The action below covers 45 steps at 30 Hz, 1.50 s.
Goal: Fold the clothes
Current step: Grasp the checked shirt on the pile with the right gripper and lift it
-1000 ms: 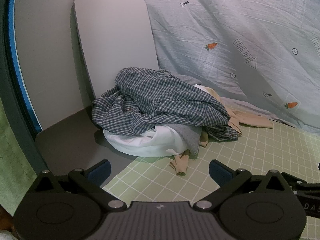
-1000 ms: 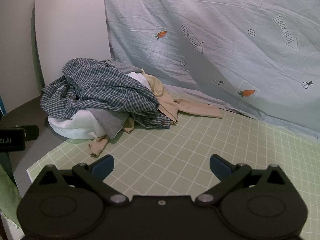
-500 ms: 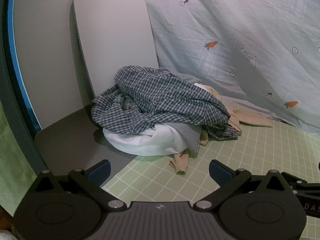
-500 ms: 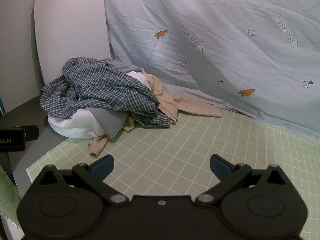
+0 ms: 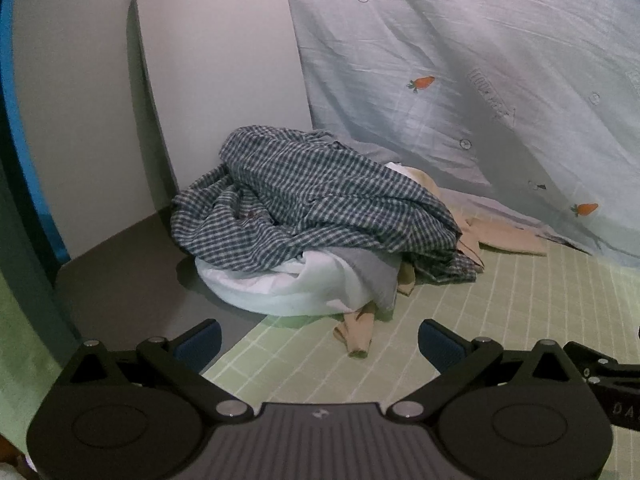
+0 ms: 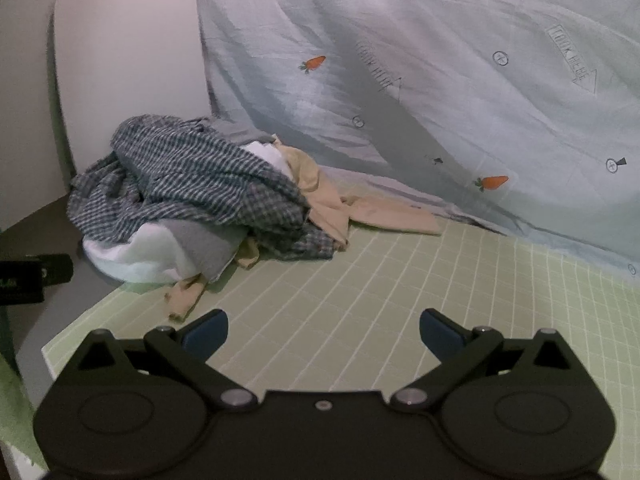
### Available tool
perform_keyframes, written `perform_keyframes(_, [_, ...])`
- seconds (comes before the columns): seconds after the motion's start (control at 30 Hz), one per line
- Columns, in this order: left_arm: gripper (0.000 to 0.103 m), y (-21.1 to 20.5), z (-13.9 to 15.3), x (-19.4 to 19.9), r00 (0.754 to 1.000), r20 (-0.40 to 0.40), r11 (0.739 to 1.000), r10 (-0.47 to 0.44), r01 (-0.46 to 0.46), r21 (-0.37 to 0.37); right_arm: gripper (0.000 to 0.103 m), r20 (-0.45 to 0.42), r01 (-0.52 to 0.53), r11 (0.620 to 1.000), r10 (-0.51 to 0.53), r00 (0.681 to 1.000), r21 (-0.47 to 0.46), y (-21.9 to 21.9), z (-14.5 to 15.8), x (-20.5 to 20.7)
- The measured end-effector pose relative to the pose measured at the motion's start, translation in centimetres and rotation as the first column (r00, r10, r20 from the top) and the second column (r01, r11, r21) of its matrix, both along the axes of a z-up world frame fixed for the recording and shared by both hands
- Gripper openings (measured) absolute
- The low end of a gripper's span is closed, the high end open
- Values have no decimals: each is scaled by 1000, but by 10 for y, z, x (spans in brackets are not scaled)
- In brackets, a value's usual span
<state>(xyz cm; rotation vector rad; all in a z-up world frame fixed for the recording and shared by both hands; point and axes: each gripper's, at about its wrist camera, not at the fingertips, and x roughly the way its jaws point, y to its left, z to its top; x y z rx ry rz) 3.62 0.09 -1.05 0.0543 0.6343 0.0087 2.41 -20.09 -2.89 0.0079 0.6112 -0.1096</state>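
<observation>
A heap of clothes lies at the back left of the green grid mat (image 5: 520,320) (image 6: 400,288). A blue-and-white checked shirt (image 5: 312,204) (image 6: 192,180) lies on top. Under it are a white garment (image 5: 280,292) (image 6: 140,256), a grey one (image 5: 372,272) (image 6: 204,244) and a beige one (image 5: 508,236) (image 6: 380,212) that trails right and forward. My left gripper (image 5: 318,346) is open and empty, just in front of the heap. My right gripper (image 6: 324,332) is open and empty over the mat, right of the heap.
A white rounded board (image 5: 216,80) (image 6: 128,64) leans behind the heap. A pale blue sheet with carrot prints (image 5: 480,80) (image 6: 440,80) hangs along the back. A grey tabletop (image 5: 120,272) shows left of the mat. The left gripper's body (image 6: 24,280) shows at the right wrist view's left edge.
Both grippers have moved slightly forward and left toward the heap, which looks a little nearer. The jaws have stayed open. The clothes have not moved.
</observation>
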Motion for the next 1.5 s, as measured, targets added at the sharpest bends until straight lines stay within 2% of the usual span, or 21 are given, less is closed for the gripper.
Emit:
perform_keyframes(0.13, [103, 8, -1, 37, 1000, -24, 1000, 17, -18, -19, 103, 4, 5, 1000, -5, 1000, -4, -5, -2, 21])
perform_keyframes(0.27, [103, 18, -8, 83, 998, -47, 999, 47, -47, -1, 103, -16, -28, 999, 28, 999, -22, -6, -6, 74])
perform_keyframes(0.43, [103, 40, -29, 159, 986, -127, 993, 112, -115, -14, 103, -30, -119, 987, 116, 993, -111, 13, -14, 147])
perform_keyframes(0.67, [103, 71, -65, 242, 956, -207, 974, 209, -223, -45, 101, -38, -289, 941, 287, 957, -175, 44, -36, 250])
perform_keyframes(0.7, [103, 74, -69, 250, 951, -220, 970, 219, -237, -57, 100, -38, -311, 933, 309, 950, -182, 49, -40, 264])
perform_keyframes(0.8, [99, 83, -80, 270, 939, -255, 959, 232, -264, -99, 84, -57, -365, 913, 361, 931, -180, 60, -52, 291])
perform_keyframes(0.83, [93, 84, -83, 274, 940, -264, 959, 217, -256, -124, 73, -67, -380, 909, 374, 925, -171, 62, -56, 297])
perform_keyframes(0.87, [90, 84, -84, 276, 942, -269, 959, 203, -246, -140, 67, -78, -392, 906, 384, 920, -157, 64, -59, 300])
perform_keyframes(0.9, [83, 83, -85, 277, 944, -273, 960, 187, -234, -152, 63, -87, -396, 908, 387, 918, -139, 65, -62, 302])
perform_keyframes(0.97, [69, 79, -86, 277, 950, -271, 965, 155, -203, -163, 28, -100, -388, 916, 378, 920, -102, 65, -65, 301])
perform_keyframes(1.0, [59, 76, -85, 276, 953, -268, 968, 143, -191, -164, 22, -104, -387, 917, 377, 920, -98, 65, -65, 298])
perform_keyframes(1.03, [44, 73, -85, 275, 955, -266, 970, 129, -177, -166, 15, -99, -397, 912, 387, 917, -104, 65, -65, 293])
perform_keyframes(1.07, [36, 69, -84, 274, 957, -264, 972, 116, -164, -166, 11, -90, -408, 905, 400, 912, -117, 65, -64, 288])
perform_keyframes(1.1, [19, 65, -83, 272, 958, -262, 974, 114, -160, -161, 11, -78, -410, 903, 403, 912, -129, 64, -63, 282])
perform_keyframes(1.13, [10, 59, -81, 269, 959, -256, 976, 119, -160, -146, 10, -63, -407, 903, 403, 913, -138, 63, -61, 275])
perform_keyframes(1.23, [0, 43, -70, 254, 968, -223, 985, 114, -139, -104, 8, -1, -363, 921, 367, 930, -140, 53, -47, 249])
perform_keyframes(1.43, [0, 12, -34, 200, 990, -140, 995, 28, -40, -86, 8, 97, -256, 946, 279, 955, -201, 30, -24, 173])
perform_keyframes(1.5, [0, 1, -21, 179, 993, -114, 996, -10, 1, -85, 7, 111, -199, 961, 223, 969, -194, 14, -22, 145])
